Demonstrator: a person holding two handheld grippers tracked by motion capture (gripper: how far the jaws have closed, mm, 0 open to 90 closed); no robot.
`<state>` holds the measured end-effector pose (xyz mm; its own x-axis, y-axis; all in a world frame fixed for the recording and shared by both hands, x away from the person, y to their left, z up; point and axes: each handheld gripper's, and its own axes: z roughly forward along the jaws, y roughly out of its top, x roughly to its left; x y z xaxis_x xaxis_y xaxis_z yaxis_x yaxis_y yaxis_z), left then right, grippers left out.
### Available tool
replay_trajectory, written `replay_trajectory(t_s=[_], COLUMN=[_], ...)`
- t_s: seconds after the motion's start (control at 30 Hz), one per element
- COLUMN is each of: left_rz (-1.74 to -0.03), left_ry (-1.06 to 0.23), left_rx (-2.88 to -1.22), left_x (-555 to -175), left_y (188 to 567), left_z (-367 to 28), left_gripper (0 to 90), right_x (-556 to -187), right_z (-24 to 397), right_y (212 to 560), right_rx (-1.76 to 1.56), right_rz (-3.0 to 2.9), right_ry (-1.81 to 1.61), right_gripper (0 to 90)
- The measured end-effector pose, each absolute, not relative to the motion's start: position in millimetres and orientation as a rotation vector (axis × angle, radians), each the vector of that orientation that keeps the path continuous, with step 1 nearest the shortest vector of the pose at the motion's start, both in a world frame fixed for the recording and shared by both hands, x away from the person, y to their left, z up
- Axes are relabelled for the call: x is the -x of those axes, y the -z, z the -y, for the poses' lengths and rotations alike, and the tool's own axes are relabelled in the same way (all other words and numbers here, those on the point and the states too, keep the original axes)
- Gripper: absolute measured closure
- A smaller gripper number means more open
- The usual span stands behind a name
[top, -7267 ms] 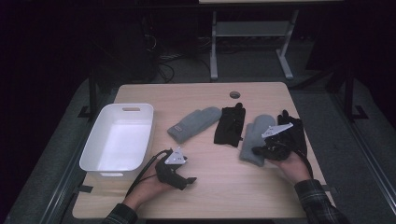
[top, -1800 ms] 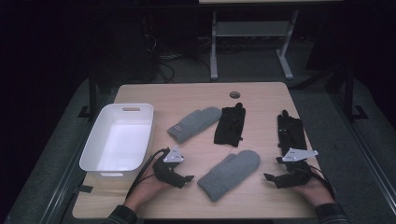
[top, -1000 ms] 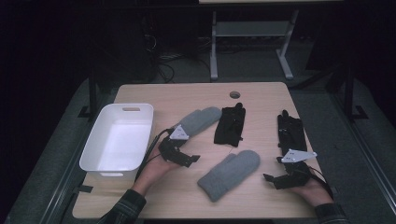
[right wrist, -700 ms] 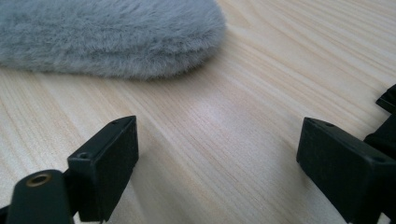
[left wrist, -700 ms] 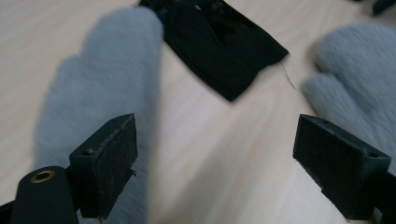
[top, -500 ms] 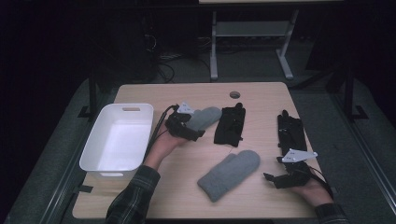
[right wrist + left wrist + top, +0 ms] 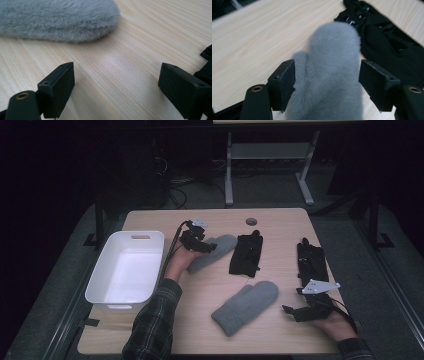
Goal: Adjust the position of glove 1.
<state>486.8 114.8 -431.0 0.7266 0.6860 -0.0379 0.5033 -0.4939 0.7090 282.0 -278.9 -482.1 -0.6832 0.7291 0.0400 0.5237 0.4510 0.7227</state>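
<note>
The light wooden tabletop (image 7: 210, 330) carries a white rectangular plastic bin (image 7: 126, 270) at its left edge. A fuzzy grey mitten (image 7: 245, 306) lies toward the near edge, right of the middle, and a second fuzzy grey mitten (image 7: 212, 252) lies farther back, just right of the bin. A flat black glove (image 7: 246, 253) lies beside that second mitten, and another black glove (image 7: 311, 261) lies along the right edge. The left gripper (image 7: 200, 244) sits over the second mitten (image 7: 329, 75); its jaws have just been closing and straddle the mitten, one pad against the fur, the other just clear. The right gripper (image 7: 305, 312) rests near the near right corner, its jaws wide with bare wood between them.
</note>
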Motion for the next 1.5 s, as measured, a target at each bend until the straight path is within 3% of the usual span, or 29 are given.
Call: replay_trajectory(t_s=[0.2,0.47,0.63,0.87,0.97,1.1,1.5], left_rz=[-0.941,-0.932,-0.908,-0.879,-0.921,-0.965,-1.055], left_ry=[-0.271,-0.299,-0.295,-0.291,-0.286,-0.273,-0.214], left_rx=[-2.235,-2.295,-2.307,-2.326,-2.297,-2.272,-2.194], left_x=[-493.7,-493.3,-492.7,-488.4,-487.8,-485.9,-473.7], left_y=[449.9,460.2,460.1,457.5,457.0,452.7,430.1], left_z=[-113.7,-112.1,-112.5,-111.4,-112.6,-115.0,-119.3], left_gripper=[29.3,27.7,37.9,63.2,69.0,73.4,74.0], right_x=[-282.0,-282.0,-281.9,-281.9,-282.0,-282.1,-282.1], right_z=[278.9,278.9,278.7,278.9,278.9,279.0,279.1], right_y=[482.2,482.2,482.1,482.2,482.2,482.2,482.2], right_rx=[-1.077,-1.077,-1.078,-1.077,-1.077,-1.076,-1.077], right_rz=[-2.428,-2.428,-2.427,-2.428,-2.428,-2.428,-2.427], right_ry=[-1.064,-1.064,-1.063,-1.064,-1.064,-1.064,-1.064], right_gripper=[13.5,13.4,13.5,13.5,13.5,13.6,13.7])
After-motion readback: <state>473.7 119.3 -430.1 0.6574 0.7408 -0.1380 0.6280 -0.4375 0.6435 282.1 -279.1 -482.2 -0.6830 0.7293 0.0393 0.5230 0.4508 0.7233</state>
